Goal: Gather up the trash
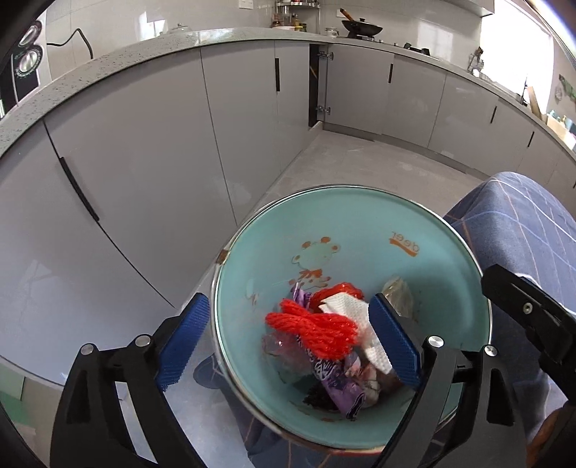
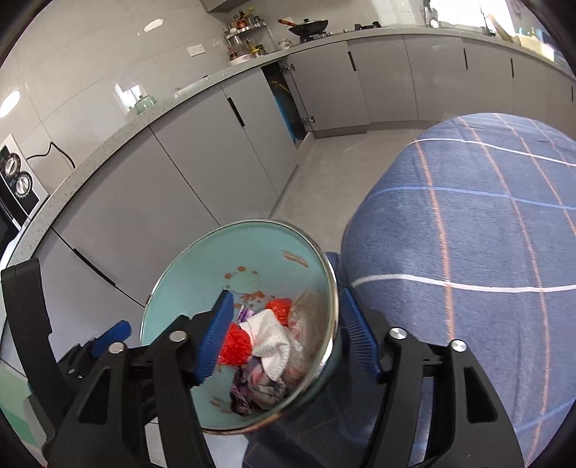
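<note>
Trash (image 1: 324, 334) in bin (image 1: 252, 259), lower centre: light, soft, crushable. Pinch red net. Left claw (image 1: 288, 340) wide, empty; right claw (image 2: 288, 331) straddling bin rim, pads apparently clear.

Both wrist views angled down, close over shared bin (image 1: 360, 230)

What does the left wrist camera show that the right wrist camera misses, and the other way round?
Only the left wrist view shows the cartoon animal print and orange lettering inside the teal bin.

Only the right wrist view shows a pale green teapot on the countertop.

Both show the bin holding red netting, white paper towel and a purple wrapper, plus the wok, grey cabinets and blue checked clothing.
</note>
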The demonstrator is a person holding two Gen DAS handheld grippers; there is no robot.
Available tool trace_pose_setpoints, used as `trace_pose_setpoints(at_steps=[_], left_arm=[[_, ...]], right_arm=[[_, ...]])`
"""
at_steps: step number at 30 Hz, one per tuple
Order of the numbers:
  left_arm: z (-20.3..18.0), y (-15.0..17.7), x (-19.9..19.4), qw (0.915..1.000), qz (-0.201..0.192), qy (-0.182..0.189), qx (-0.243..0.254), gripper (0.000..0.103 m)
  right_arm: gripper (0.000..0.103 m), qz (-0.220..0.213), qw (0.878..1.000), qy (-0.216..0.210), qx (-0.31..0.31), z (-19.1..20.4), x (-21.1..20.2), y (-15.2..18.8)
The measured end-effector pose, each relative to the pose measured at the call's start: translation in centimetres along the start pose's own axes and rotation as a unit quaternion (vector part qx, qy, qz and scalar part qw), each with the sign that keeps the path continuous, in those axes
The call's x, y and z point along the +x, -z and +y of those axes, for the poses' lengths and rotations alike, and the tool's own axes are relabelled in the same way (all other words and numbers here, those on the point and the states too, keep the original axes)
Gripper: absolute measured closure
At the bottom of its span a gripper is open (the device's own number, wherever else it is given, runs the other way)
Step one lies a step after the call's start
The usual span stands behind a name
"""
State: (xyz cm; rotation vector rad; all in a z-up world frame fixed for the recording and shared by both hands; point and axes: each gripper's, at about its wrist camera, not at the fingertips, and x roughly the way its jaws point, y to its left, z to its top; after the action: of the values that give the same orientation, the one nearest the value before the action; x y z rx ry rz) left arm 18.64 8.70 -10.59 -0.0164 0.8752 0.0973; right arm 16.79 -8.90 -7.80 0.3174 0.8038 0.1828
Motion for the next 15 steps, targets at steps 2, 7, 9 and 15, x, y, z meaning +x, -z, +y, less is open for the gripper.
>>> trace_pose_setpoints(at_steps=[2,7,9,15], left_arm=[[0.2,0.4,-0.3,1.0,0.003,-0.004,-0.003,0.013],[0.6,1.8,-1.0,0.9999,0.009,-0.011,-0.009,0.009],[0.7,2.5,-1.6,0.9998,0.011,-0.01,-0.01,0.008],[0.1,3.4,-3.9,0.9999,-0.001,-0.015,-0.007,0.006]], right_arm=[[0.036,0.0,1.0,0.0,-0.003,-0.1,-0.1,0.1],[0.025,0.004,1.0,-0.009,-0.008,-0.4,-1.2,1.0],[0.022,0.004,1.0,-0.014,-0.016,-0.3,-1.8,1.5],[0.017,-0.005,0.999,-0.027,-0.02,-0.5,-4.1,2.2]])
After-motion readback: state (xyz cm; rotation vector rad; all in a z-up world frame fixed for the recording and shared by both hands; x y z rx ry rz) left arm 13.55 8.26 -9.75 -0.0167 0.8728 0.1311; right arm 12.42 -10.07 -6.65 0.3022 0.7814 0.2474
